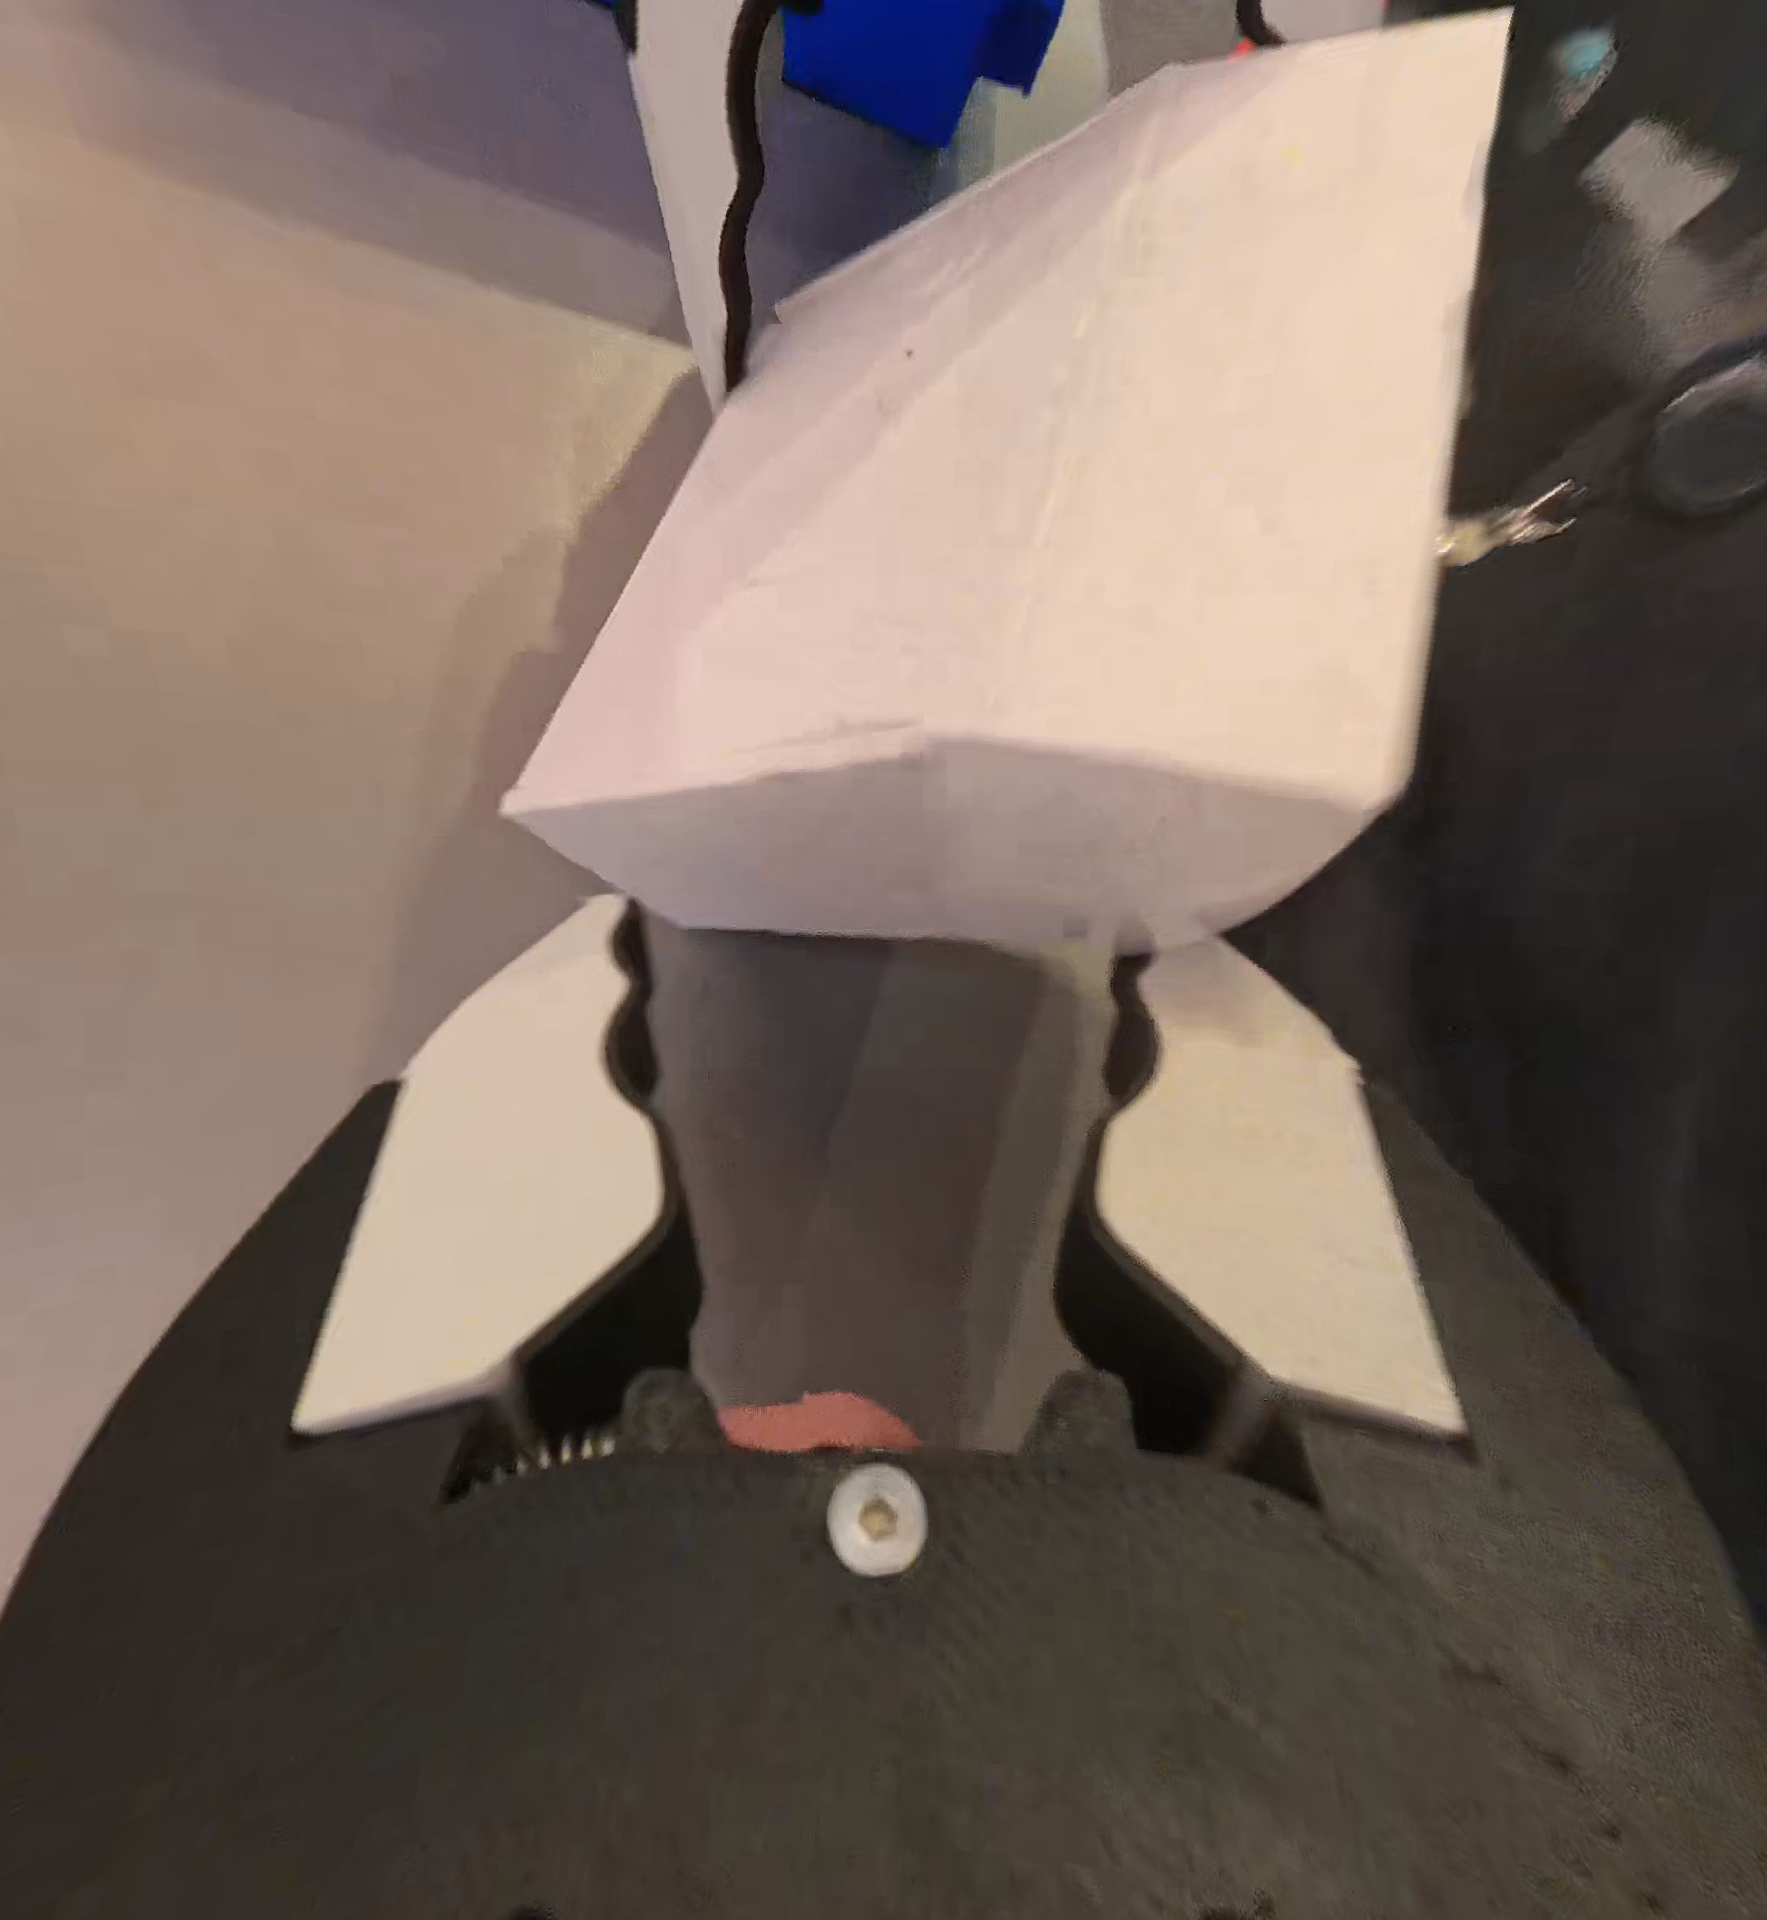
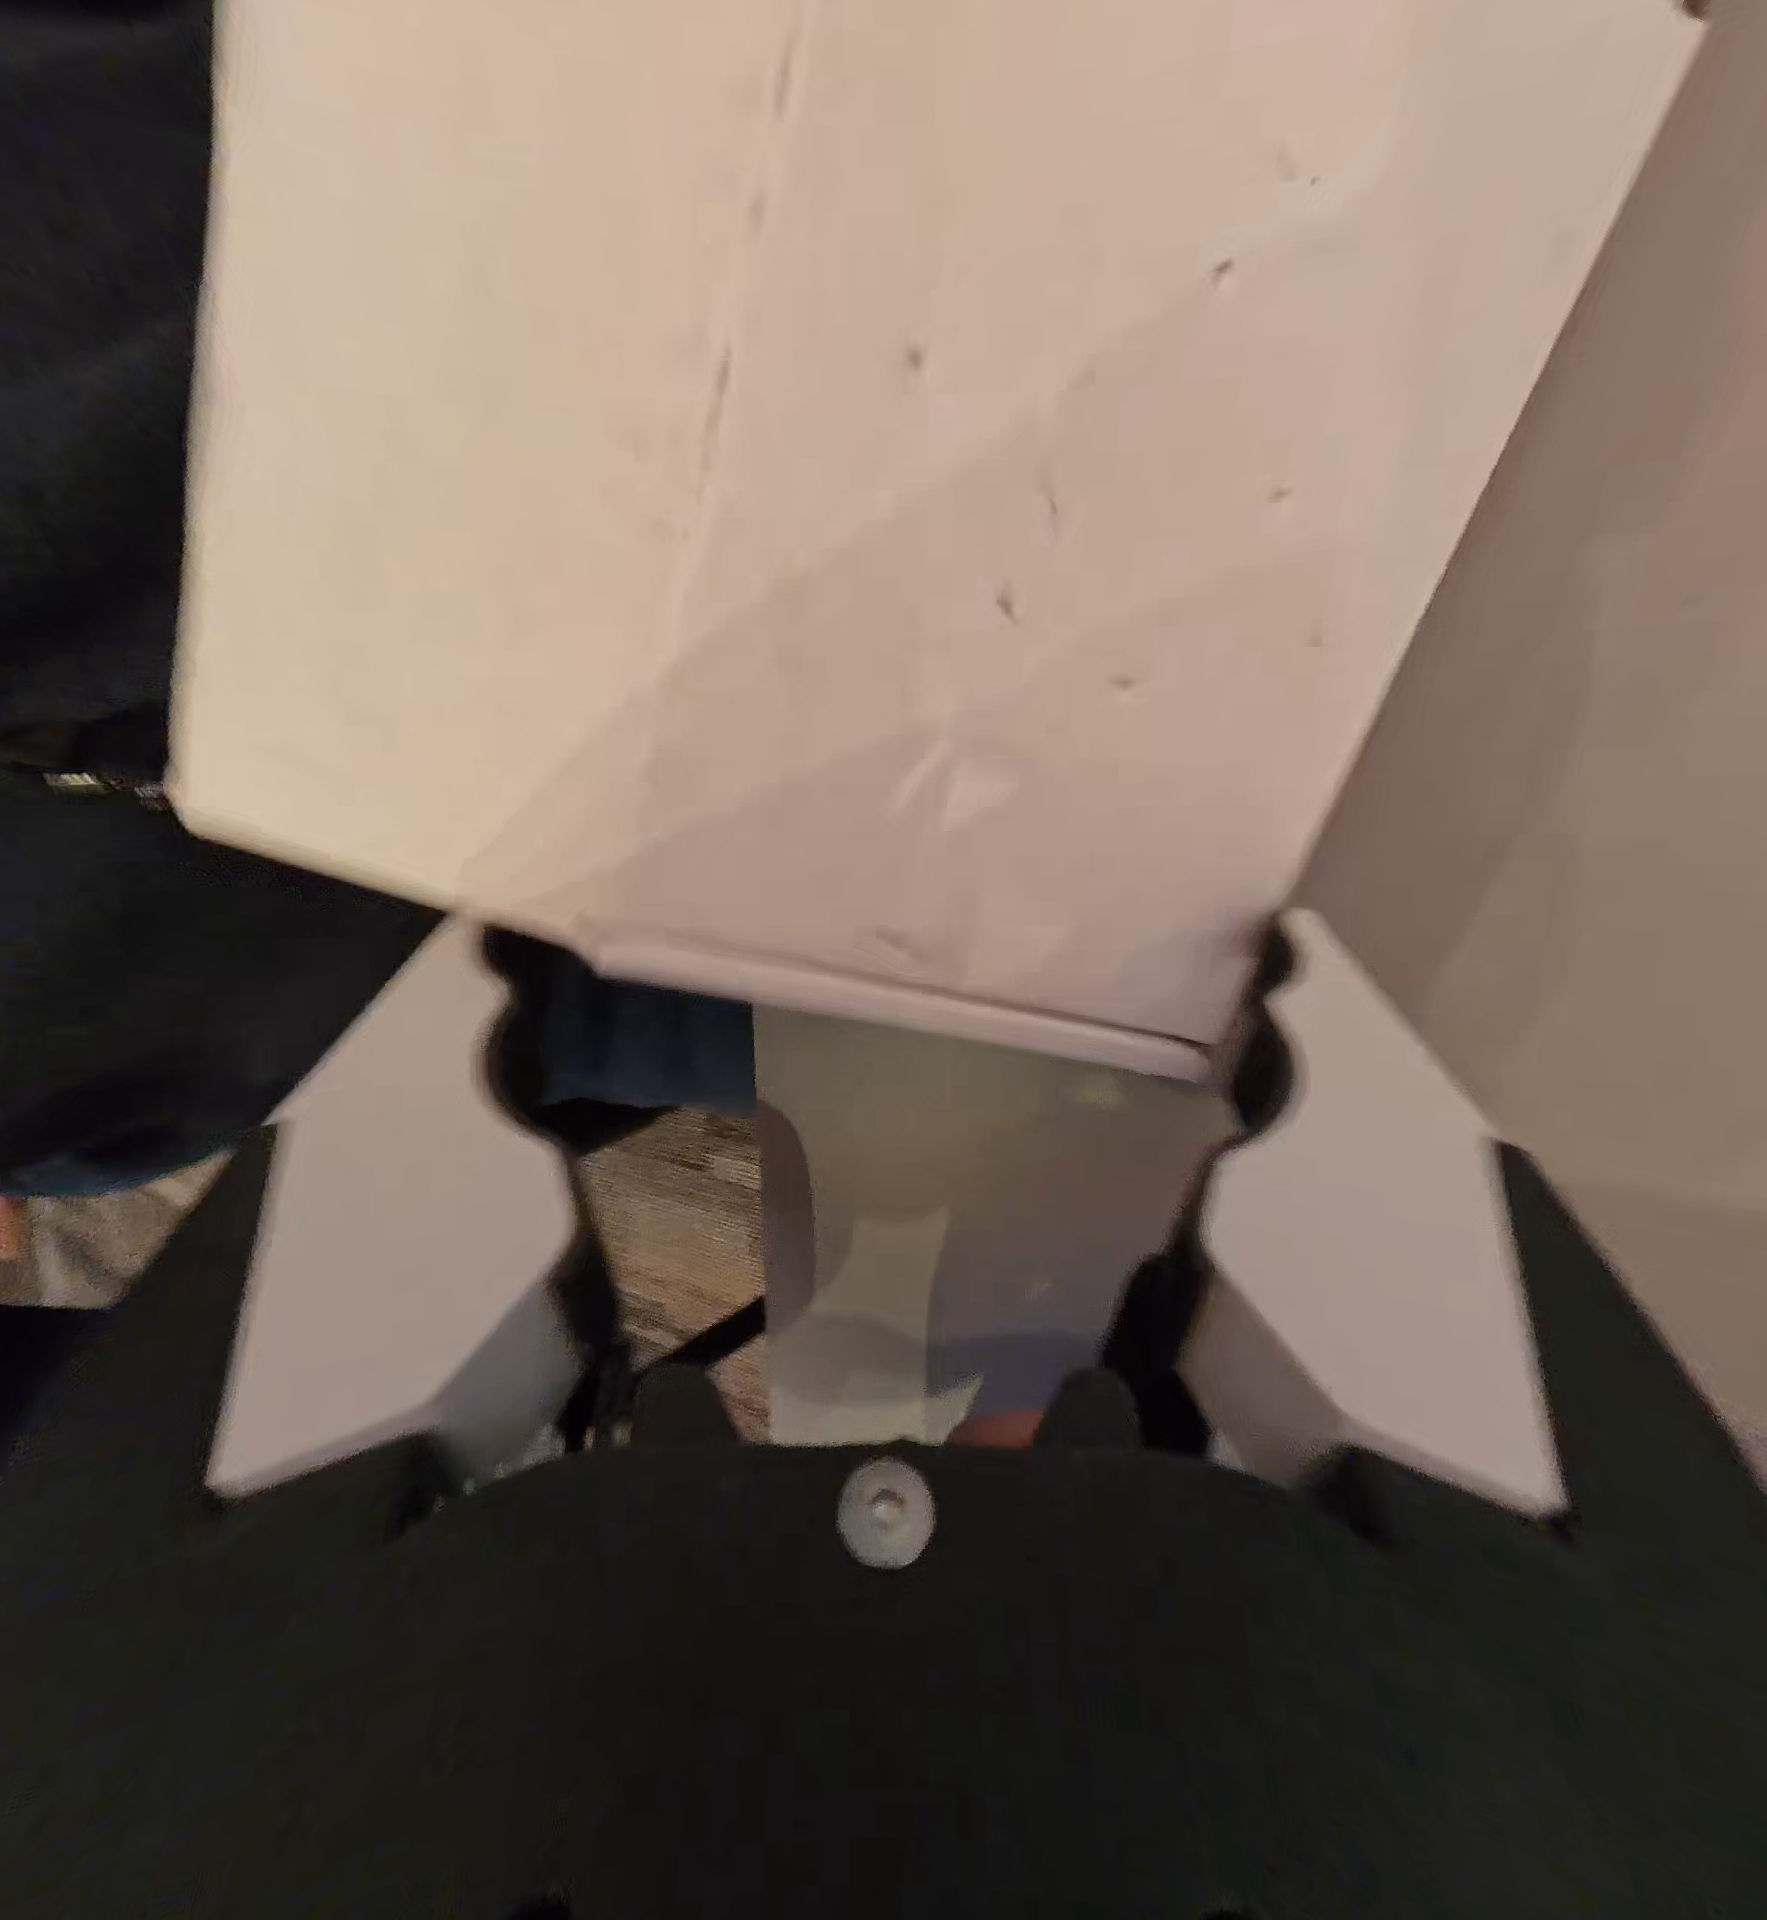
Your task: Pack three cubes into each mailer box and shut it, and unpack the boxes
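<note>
The left tongs [image 1: 879, 935] stand wide, their tips at the near underside of a shut white mailer box [image 1: 1045, 540]; whether they pinch it cannot be told. Beyond it sits a blue block [image 1: 889, 73] and a dark cable [image 1: 739, 208]. The right tongs [image 2: 879, 966] are also spread wide, tips at the edge of a white box [image 2: 806, 436] that fills the view above them; contact looks likely but is blurred. Both boxes seem lifted clear of the tabletop, which is not plainly shown. To do this well, I would keep each box level, move slowly, and set it down flat before opening. No brand, label or writing is readable on either.
</note>
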Action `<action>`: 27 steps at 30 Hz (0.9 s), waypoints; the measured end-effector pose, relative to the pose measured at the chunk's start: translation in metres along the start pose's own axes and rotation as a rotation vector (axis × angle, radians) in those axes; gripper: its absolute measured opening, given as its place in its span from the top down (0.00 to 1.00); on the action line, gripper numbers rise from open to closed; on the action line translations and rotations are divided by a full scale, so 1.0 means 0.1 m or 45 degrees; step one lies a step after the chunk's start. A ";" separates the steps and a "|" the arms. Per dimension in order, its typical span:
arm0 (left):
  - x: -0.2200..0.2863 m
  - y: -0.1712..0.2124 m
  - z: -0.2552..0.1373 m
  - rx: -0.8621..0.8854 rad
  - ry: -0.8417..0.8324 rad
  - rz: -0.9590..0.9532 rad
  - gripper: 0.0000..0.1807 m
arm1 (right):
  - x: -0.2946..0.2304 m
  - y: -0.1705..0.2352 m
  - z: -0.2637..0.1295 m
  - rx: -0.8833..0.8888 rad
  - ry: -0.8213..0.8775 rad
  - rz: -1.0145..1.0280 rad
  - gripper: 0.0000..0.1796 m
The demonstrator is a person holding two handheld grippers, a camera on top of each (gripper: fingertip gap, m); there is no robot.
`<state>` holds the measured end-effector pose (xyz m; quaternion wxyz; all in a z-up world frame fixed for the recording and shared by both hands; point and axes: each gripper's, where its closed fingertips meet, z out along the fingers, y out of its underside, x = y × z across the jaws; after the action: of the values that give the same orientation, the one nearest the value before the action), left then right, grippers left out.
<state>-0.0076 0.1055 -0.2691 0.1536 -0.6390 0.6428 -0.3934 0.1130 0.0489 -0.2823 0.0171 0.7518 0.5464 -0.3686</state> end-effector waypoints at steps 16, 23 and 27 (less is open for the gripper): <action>0.02 -0.14 0.33 -0.008 -0.305 0.309 0.52 | 0.05 -0.22 -0.14 0.173 0.499 0.005 0.42; 0.05 -0.28 0.42 -0.015 -0.444 0.496 0.49 | 0.04 -0.32 -0.09 0.385 0.333 0.110 0.54; 0.10 -0.46 0.41 -0.008 -0.532 0.652 0.44 | 0.09 -0.42 -0.14 0.439 0.193 0.141 0.52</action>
<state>0.0524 0.0893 -0.2603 0.3742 -0.5242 0.7382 -0.2004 0.0867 0.0789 -0.2614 -0.1329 0.7982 0.4327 -0.3975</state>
